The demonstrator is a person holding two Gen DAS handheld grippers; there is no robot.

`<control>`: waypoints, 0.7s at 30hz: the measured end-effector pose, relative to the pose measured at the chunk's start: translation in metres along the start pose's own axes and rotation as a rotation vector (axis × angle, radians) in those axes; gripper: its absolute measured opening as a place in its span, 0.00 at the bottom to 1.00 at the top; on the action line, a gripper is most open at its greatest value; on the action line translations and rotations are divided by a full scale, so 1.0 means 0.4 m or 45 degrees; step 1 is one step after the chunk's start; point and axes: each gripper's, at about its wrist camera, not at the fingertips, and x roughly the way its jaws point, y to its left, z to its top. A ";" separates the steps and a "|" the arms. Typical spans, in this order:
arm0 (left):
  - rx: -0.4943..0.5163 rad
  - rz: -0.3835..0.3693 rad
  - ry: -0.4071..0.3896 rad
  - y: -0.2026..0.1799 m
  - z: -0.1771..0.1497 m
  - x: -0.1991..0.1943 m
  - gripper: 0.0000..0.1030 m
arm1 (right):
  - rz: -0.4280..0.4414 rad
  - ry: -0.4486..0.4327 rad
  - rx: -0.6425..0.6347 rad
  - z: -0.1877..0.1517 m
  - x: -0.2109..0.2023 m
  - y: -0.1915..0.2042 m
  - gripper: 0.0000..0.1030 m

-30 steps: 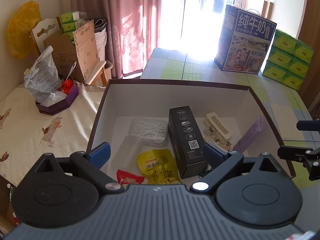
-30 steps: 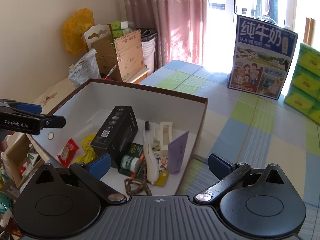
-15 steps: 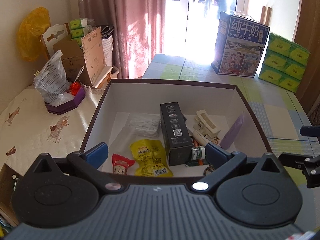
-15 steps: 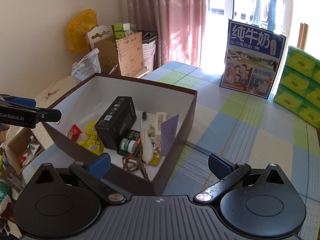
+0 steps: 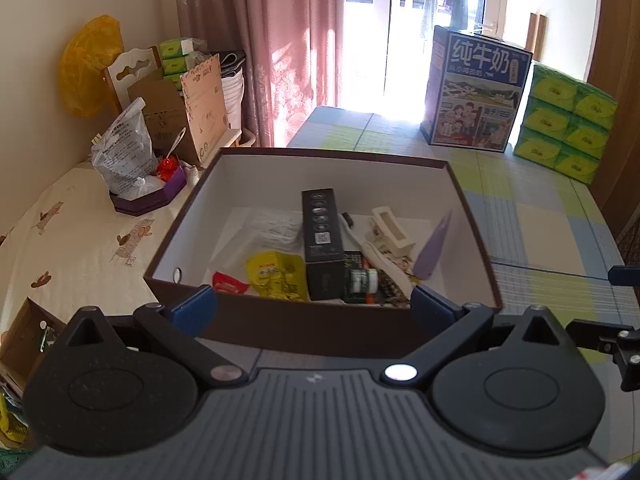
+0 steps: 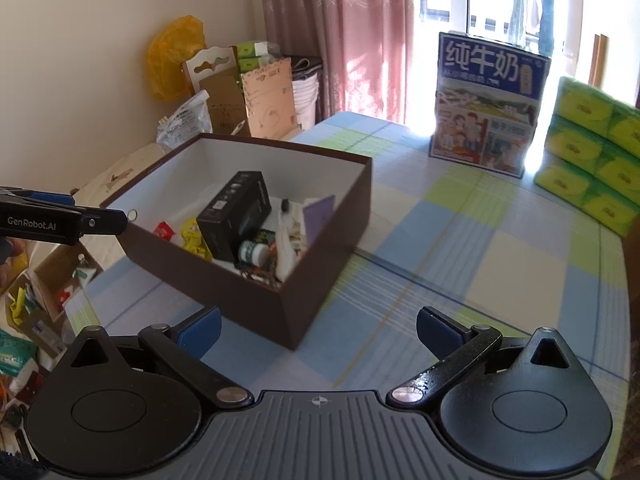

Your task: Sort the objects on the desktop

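Both grippers, left and right, are pulling back from the box with jaws spread and empty. Its clutter, black carton included, is lying inside at the tablecloth's left edge, so sorting looks finished or paused.

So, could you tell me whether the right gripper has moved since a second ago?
Yes. The right gripper has pulled back and up from the brown box, whose near corner now lies ahead of its fingers.

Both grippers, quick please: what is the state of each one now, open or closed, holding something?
Left gripper: open, holding nothing.
Right gripper: open, holding nothing.
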 end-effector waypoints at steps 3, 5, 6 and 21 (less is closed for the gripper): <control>-0.004 0.000 0.000 -0.031 -0.013 -0.021 0.99 | 0.002 0.012 -0.002 -0.021 -0.028 -0.019 0.98; -0.007 0.000 -0.001 -0.051 -0.026 -0.035 0.99 | 0.005 0.021 -0.008 -0.036 -0.047 -0.031 0.98; -0.008 0.002 -0.002 -0.060 -0.032 -0.043 0.99 | 0.005 0.022 -0.010 -0.043 -0.056 -0.037 0.98; -0.011 0.004 0.019 -0.201 -0.118 -0.122 0.99 | -0.022 0.066 -0.015 -0.155 -0.173 -0.139 0.98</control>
